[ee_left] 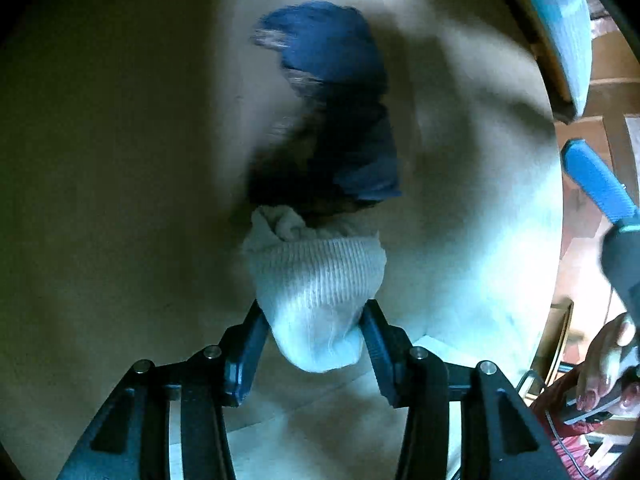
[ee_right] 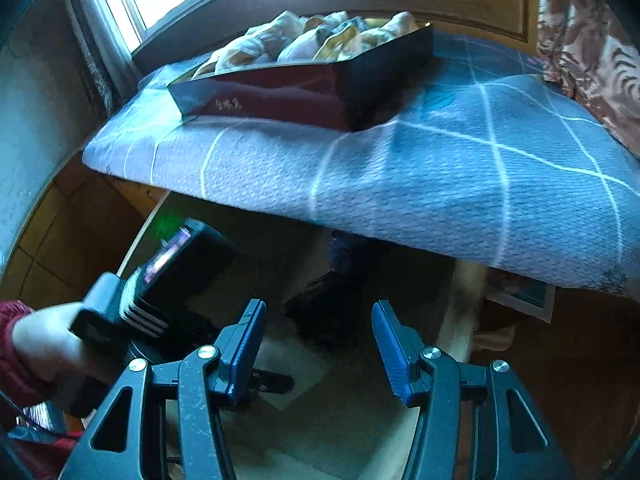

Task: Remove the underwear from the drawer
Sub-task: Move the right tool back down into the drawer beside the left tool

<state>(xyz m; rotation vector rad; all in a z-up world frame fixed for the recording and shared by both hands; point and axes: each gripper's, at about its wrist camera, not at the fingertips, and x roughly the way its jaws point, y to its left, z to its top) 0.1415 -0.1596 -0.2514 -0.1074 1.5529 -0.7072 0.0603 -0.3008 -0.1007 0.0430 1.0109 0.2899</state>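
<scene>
The left gripper (ee_left: 316,344) pinches a white ribbed sock (ee_left: 316,296). Its two fingers (ee_left: 248,344) press on the sock from both sides. The sock is inside the drawer (ee_left: 120,200), over its pale brown floor. Just past the white sock lies a dark blue cloth (ee_left: 344,120), blurry, so I cannot tell if it is underwear or another sock.

The right gripper (ee_right: 318,344) is spread apart with nothing between its blue pads (ee_right: 390,356). It points down over the drawer, near the dark cloth. A hand (ee_right: 44,344) with a red sleeve (ee_right: 12,360) holds the left tool beside it.

Above the drawer is a bed with a blue checked cover (ee_right: 440,184). A dark box (ee_right: 304,92) full of pale folded cloths (ee_right: 312,40) sits on that cover.
</scene>
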